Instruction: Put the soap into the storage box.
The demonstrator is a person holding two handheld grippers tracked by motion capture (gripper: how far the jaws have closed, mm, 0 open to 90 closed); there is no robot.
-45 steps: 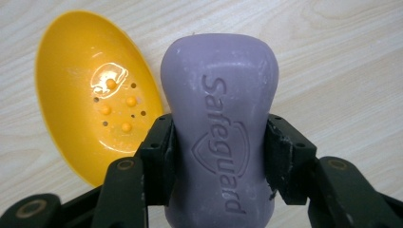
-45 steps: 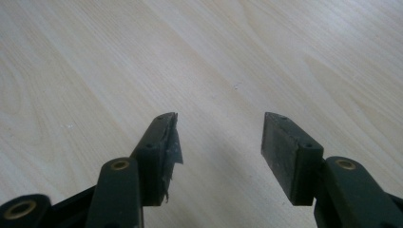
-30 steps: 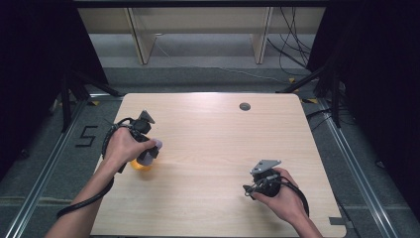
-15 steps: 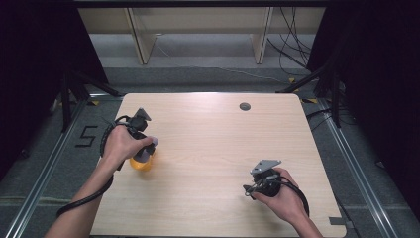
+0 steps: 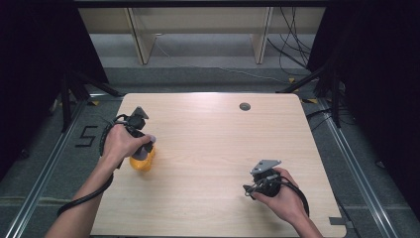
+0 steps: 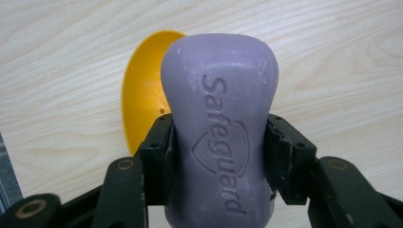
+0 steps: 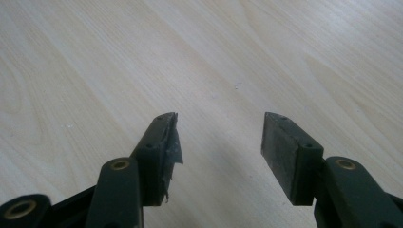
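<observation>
1. Near the worktop's (image 5: 208, 148) left edge, the left tongs (image 6: 219, 142) clamp a purple soap (image 6: 219, 118), long axis running along the jaws, directly above the yellow dish (image 6: 142, 99).
2. Right tongs (image 7: 216, 137) gape empty, well apart.

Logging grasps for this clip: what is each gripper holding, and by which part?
The left gripper clamps the purple Safeguard soap bar across its narrow waist, above the yellow dish. The right gripper is open, holding nothing.

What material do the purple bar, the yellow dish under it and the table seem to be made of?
The purple soap bar looks like solid soap: matte, chalky, with a stamped "Safeguard" mark. The yellow dish seems to be smooth, glossy plastic, judging by its even colour and thin rim. The table shows pale wood grain; whether solid wood or laminate cannot be told.
</observation>
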